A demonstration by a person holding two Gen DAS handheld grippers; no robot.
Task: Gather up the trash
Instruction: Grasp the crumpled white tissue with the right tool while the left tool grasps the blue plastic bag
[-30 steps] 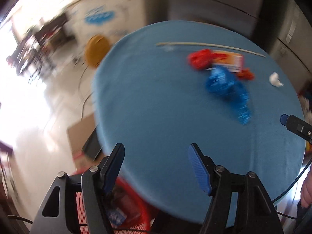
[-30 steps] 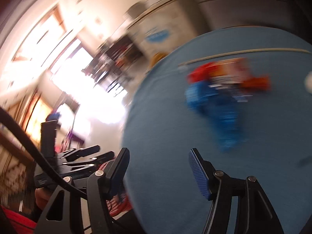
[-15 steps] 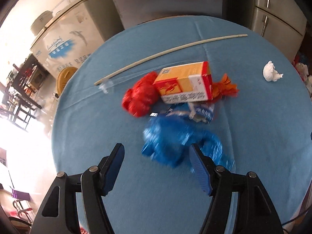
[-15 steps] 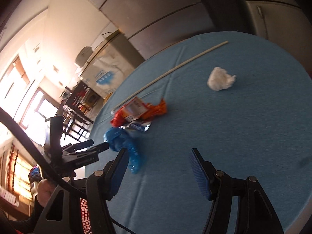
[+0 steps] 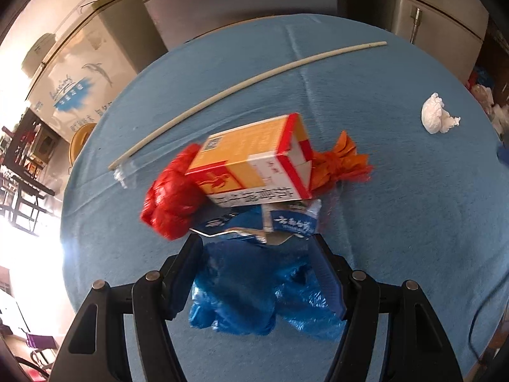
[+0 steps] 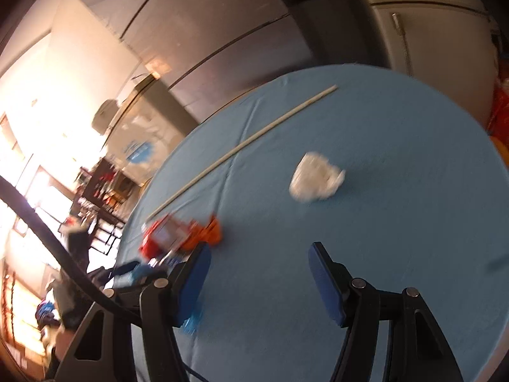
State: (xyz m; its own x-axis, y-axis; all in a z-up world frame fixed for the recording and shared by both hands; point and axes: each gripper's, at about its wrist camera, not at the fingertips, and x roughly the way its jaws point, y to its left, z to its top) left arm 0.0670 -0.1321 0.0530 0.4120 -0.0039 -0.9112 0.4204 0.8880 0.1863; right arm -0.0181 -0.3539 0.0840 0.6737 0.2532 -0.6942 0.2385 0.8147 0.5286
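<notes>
so far nothing picked up, judging by the layout: all the trash still on the table (image 5: 397, 216). left gripper (image 5: 259, 273) low over the crumpled blue plastic bag (image 5: 251, 296), fingers (image 5: 186, 278) wide apart on either side of it, not clamped on anything. right gripper (image 6: 259, 281) above bare cloth, fingers (image 6: 326, 286) also spread and empty, aimed toward the white tissue ball (image 6: 315, 180) farther out.

left to collect, all lying near the middle of the table: the blue bag, a torn blue wrapper (image 5: 292, 222) just beyond it, a yellow and red carton (image 5: 254, 162) resting partly on a red bag (image 5: 171, 200), an orange wrapper (image 5: 340, 162) touching the carton's far end, the tissue ball well apart to the right, and a long pale stick (image 5: 241, 86) across the far side.

round table under a blue cloth, creased. behind it grey cabinets (image 5: 439, 22), a white chest freezer (image 5: 79, 79) with a dolphin print, bright window glare at left. no bin visible now.
</notes>
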